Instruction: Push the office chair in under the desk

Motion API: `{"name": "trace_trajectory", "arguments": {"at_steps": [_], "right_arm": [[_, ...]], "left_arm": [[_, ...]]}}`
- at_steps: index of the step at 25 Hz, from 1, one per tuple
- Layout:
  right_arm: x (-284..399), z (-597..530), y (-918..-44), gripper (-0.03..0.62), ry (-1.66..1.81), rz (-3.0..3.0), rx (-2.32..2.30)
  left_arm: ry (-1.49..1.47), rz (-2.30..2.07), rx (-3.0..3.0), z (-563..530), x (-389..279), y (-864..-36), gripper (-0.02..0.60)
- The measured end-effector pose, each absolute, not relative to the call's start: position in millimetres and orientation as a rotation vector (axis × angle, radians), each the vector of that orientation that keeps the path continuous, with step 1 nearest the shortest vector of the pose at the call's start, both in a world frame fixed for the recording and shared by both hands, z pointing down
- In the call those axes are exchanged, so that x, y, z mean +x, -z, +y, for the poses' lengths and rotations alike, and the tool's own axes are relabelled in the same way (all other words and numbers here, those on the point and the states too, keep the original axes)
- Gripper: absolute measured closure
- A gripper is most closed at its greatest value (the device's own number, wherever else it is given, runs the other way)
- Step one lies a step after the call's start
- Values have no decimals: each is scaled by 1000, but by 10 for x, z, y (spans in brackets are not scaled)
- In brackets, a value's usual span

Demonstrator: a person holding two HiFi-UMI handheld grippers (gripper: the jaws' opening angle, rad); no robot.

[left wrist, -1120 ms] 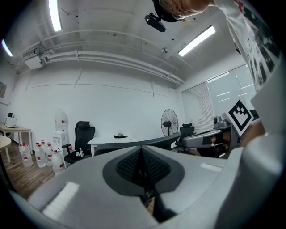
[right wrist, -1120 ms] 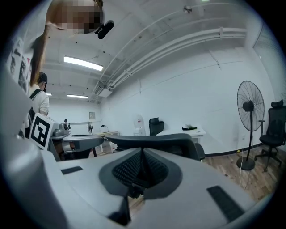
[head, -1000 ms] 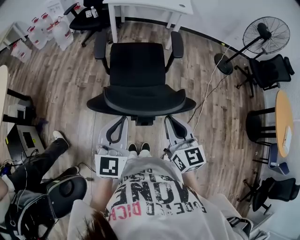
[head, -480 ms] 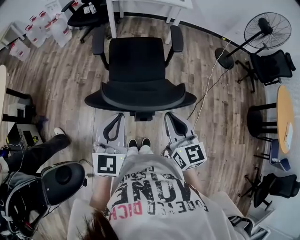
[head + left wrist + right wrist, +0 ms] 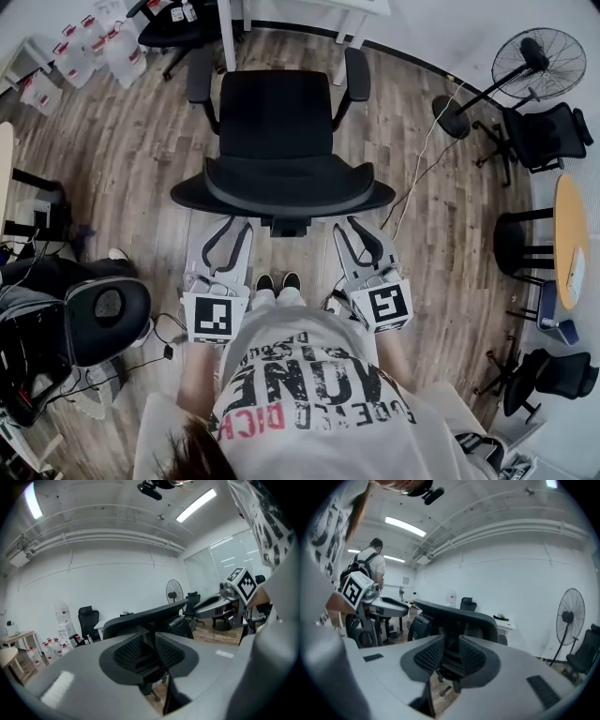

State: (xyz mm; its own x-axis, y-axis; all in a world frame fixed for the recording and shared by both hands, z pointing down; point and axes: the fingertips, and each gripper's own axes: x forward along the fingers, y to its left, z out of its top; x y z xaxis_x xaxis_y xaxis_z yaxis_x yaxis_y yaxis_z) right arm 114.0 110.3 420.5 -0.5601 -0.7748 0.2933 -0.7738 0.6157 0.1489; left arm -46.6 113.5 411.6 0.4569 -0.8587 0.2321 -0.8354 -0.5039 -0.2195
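Wood-plank floor point(image 5: 131, 159) carries the black office chair point(image 5: 277, 122), which faces the white desk point(image 5: 309, 6) just ahead, its seat not yet under. It should roll easily but may swivel, so push the stiff backrest rim evenly. Left gripper point(image 5: 228, 225) and right gripper point(image 5: 362, 225) sit just behind it, jaws opening, nothing between them. Castors are hidden; the desk is cut off.

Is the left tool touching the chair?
Cannot tell. Head view: the left tool, jaws opening and empty, ends at the chair back; no clear gap or contact.
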Motion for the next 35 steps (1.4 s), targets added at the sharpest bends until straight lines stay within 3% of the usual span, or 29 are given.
{"name": "trace_trajectory", "arguments": {"at_steps": [2, 9, 20, 35], "right_arm": [[1131, 1093, -4285, 492, 50, -2471, 1179], [1184, 967, -4470, 489, 138, -2373, 1087], [1163, 921, -4842, 489, 232, -2204, 915], [1222, 802, -5004, 490, 260, -2124, 908]], "left_arm": [[587, 1487, -2571, 1116, -496, -4186, 468], [956, 1237, -2405, 1003, -578, -4512, 431], [1293, 1170, -2308, 864, -903, -4993, 430], [1338, 1103, -2231, 821, -921, -5072, 433]]}}
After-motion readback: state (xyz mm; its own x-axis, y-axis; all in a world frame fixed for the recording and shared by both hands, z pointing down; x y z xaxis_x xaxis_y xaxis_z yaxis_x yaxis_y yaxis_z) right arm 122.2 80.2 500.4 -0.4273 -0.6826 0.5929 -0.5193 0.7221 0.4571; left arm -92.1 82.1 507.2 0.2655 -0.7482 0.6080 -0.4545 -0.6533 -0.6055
